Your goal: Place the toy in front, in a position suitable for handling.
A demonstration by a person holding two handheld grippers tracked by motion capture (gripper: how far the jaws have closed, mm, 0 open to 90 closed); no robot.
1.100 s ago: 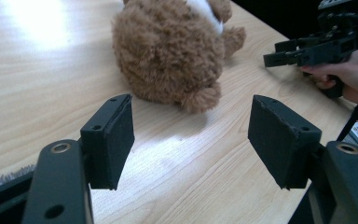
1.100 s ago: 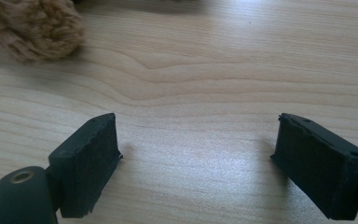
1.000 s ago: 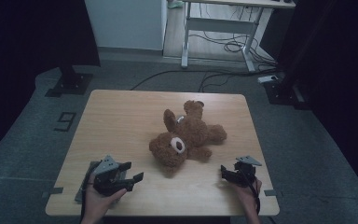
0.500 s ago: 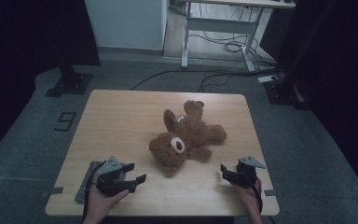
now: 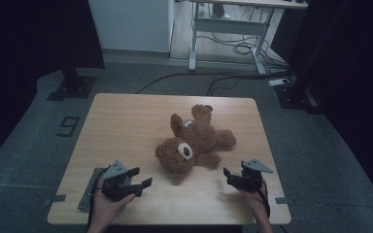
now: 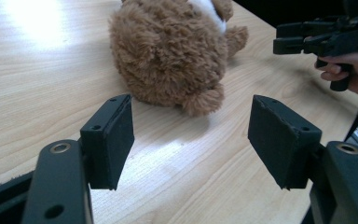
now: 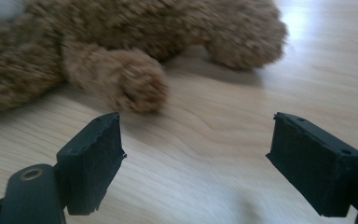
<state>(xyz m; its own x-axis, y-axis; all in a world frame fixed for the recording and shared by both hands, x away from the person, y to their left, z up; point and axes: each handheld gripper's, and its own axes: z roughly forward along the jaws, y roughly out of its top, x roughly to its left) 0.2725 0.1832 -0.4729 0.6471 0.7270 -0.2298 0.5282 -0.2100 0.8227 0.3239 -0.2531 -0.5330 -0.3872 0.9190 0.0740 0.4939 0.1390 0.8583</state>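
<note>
A brown teddy bear (image 5: 194, 141) lies on its back in the middle of the wooden table (image 5: 126, 121), its head toward the front edge. My left gripper (image 5: 142, 177) rests low at the front left, open and empty, pointing right at the bear's head (image 6: 168, 46). At the front right, my right gripper (image 5: 228, 175) is also open and empty and points left at the bear. In the left gripper view the gripper (image 6: 191, 102) stands a short way from the head. In the right gripper view the gripper (image 7: 196, 121) faces the bear's paw (image 7: 130, 84) without touching it.
A dark flat pad (image 5: 88, 196) lies at the table's front left corner under the left hand. The right gripper (image 6: 284, 37) shows far off in the left gripper view. Behind the table stand a desk frame (image 5: 223, 29), floor cables and black stand bases (image 5: 73, 87).
</note>
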